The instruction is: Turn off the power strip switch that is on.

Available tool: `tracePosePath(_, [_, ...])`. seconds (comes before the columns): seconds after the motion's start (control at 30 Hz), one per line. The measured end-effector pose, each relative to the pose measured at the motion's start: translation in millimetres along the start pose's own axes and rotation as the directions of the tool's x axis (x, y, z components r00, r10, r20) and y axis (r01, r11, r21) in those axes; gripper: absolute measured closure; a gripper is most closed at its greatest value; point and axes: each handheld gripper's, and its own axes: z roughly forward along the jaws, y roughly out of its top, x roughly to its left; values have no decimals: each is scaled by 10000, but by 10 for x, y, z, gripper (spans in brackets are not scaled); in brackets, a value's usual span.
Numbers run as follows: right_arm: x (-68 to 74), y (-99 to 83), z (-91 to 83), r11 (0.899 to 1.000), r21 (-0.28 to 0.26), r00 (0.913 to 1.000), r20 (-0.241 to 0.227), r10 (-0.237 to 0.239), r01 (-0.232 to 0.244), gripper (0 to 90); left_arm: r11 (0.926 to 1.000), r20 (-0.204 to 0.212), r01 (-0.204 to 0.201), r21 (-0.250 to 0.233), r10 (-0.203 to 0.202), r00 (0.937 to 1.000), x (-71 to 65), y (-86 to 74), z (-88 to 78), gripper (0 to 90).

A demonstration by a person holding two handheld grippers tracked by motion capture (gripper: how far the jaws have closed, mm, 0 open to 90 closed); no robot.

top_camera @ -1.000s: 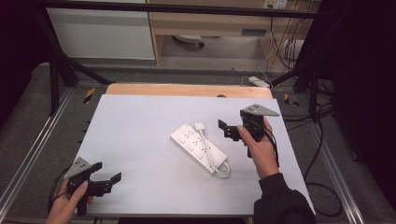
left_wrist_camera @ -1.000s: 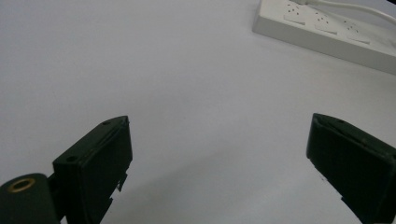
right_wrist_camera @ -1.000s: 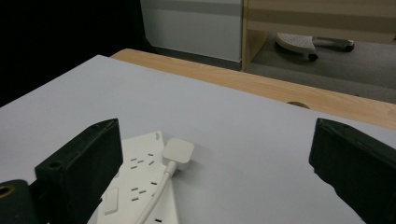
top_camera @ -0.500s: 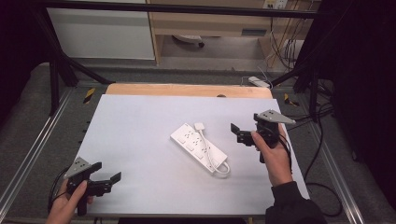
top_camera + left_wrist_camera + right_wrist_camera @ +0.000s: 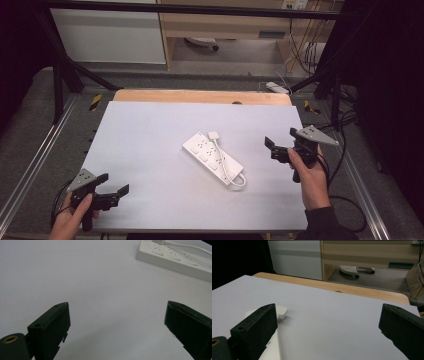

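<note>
A white power strip [image 5: 212, 157] lies diagonally at the middle of the white table [image 5: 150, 130]. Its cord loops back over it, with the white plug [image 5: 214, 135] resting by its far end. My right gripper [image 5: 272, 148] hovers open a little right of the strip, jaws pointing left. In the right gripper view the strip [image 5: 274, 345] and plug [image 5: 282, 311] sit beside the left jaw, and nothing is between the jaws [image 5: 327, 325]. My left gripper [image 5: 114, 184] rests open at the near left corner. In the left gripper view its jaws [image 5: 117, 322] are empty, with the strip [image 5: 175, 258] far ahead.
A bare wooden strip [image 5: 200, 96] runs along the table's far edge. Beyond it stand a white cabinet [image 5: 110, 35] and a wheeled base [image 5: 200, 44] on the floor. Another power strip [image 5: 277, 88] and cables lie off the far right corner.
My right gripper has drawn back to the right and nearer the front, away from the power strip. The left gripper and the strip have stayed put.
</note>
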Motion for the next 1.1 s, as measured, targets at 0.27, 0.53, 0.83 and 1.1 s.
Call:
tracePosePath(0.27, [-180,-193,-117,9999,28,9989,448,132,-133,20,10000,-12,41,1,-41,10000,4,-2,3,66])
tracePosePath(0.53, [-240,-403,-180,9994,142,9976,630,302,-312,25,10000,20,1,-15,-1,10000,1,0,-2,66])
tracePosePath(0.83, [-220,-628,-184,9986,391,9980,546,330,-351,27,10000,16,-19,4,19,10000,0,0,-2,66])
tracePosePath(1.1, [-152,-827,-108,9950,963,9993,269,260,-284,35,10000,19,-46,12,46,10000,-1,-1,1,66])
